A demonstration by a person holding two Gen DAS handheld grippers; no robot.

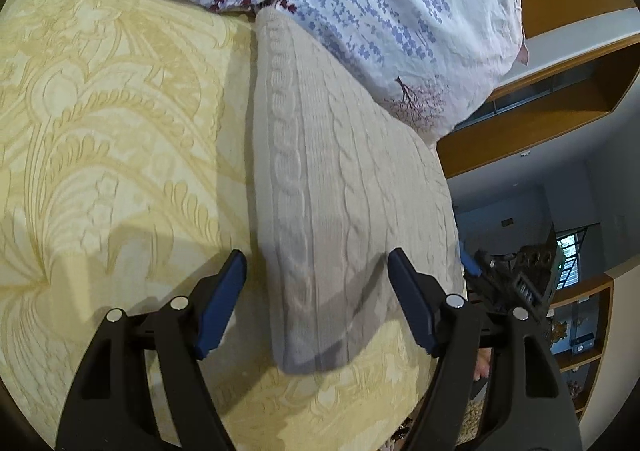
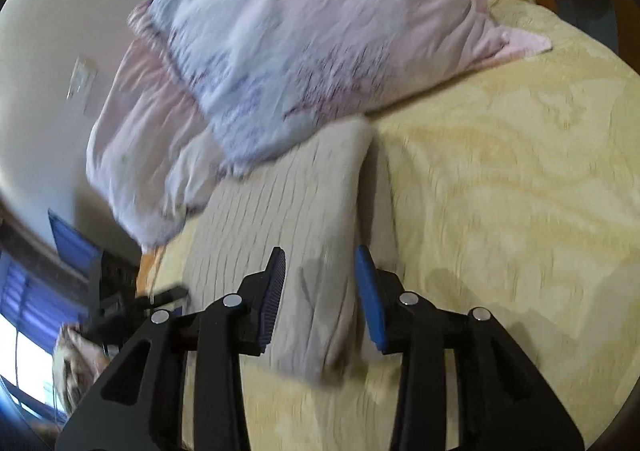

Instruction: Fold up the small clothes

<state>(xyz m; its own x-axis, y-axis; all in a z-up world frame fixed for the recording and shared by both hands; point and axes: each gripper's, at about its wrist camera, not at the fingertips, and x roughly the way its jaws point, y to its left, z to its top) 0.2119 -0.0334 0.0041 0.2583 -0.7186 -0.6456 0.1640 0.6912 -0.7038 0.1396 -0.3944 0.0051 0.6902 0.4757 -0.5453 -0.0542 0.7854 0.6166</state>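
A: Left wrist view. What lies on the bed?

B: A grey cable-knit garment [image 1: 344, 187], folded into a long strip, rests on the yellow patterned bedspread [image 1: 112, 123]. Its far end reaches under a floral pillow [image 1: 404, 31]; its near end sits between the tool's fingers. Wooden shelving [image 1: 560, 107] stands beyond the bed edge.

A: And the left gripper [image 1: 318, 303]?

B: Jaws spread wide, holding nothing, poised over the garment's near end.

A: Right wrist view?

B: Blurred by motion. The same knit garment [image 2: 280, 211] lies lengthwise on the bedspread [image 2: 500, 191], its far end touching a pink-and-blue pillow [image 2: 320, 35]. A folded edge runs up between the fingers.

A: State of the right gripper [image 2: 320, 295]?

B: Jaws apart, straddling the garment's folded edge; whether the pads touch the cloth cannot be told.
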